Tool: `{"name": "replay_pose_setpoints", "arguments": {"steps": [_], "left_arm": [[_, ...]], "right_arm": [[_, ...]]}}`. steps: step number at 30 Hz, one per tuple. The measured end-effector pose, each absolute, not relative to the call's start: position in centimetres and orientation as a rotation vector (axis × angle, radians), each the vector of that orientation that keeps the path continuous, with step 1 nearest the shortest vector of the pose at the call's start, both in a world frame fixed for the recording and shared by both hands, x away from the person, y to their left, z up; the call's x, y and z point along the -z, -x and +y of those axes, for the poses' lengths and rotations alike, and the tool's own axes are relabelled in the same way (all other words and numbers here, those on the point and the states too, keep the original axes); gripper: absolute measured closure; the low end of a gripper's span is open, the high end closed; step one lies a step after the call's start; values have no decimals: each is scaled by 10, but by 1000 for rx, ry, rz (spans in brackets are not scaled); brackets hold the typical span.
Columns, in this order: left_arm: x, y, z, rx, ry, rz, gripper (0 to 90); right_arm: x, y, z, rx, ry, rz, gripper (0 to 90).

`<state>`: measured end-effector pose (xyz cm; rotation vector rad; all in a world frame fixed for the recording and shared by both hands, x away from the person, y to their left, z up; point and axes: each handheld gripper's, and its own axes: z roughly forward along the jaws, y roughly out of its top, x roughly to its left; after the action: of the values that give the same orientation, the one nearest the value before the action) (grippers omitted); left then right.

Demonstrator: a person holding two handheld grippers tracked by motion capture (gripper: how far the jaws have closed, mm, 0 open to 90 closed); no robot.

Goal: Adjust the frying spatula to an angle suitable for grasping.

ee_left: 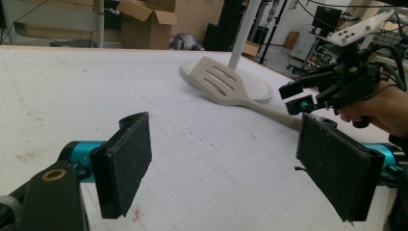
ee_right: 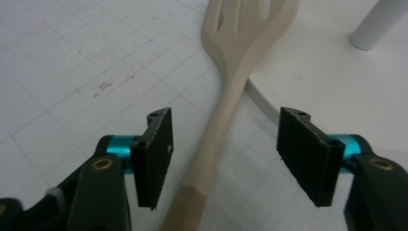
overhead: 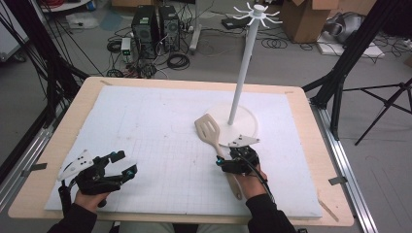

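High view: slotted spatula point(overhead: 212, 134), beige, lies on white mat point(overhead: 145, 126); blade leans on round base of rack stand point(overhead: 238, 124), handle runs toward person. Right gripper point(overhead: 232, 156) sits over handle, just below stand base. Left gripper point(overhead: 124, 164) well left of stand, jaws apart, nothing between.

Left gripper view: pads point(ee_left: 122, 161) wide apart, empty; spatula point(ee_left: 226, 86) ahead at stand base point(ee_left: 262, 89).

Right gripper view: jaws apart either side of handle point(ee_right: 219, 130), pads not touching it; stand base point(ee_right: 327, 82) at right.
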<state>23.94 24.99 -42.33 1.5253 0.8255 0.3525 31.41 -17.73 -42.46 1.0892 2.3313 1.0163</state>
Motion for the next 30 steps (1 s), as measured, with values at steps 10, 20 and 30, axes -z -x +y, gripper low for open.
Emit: {"name": "replay_pose_setpoints", "arguments": {"steps": [10, 20, 30], "left_arm": [[424, -240, 249, -348, -1536, 823, 212], [424, -240, 248, -347, -1544, 822, 212], [424, -241, 251, -346, -1534, 829, 212]], "right_arm": [[437, -330, -170, -946, -1167, 2390, 563], [430, -335, -165, -896, -1135, 2485, 770], [428, -333, -151, -968, -842, 2715, 775]]}}
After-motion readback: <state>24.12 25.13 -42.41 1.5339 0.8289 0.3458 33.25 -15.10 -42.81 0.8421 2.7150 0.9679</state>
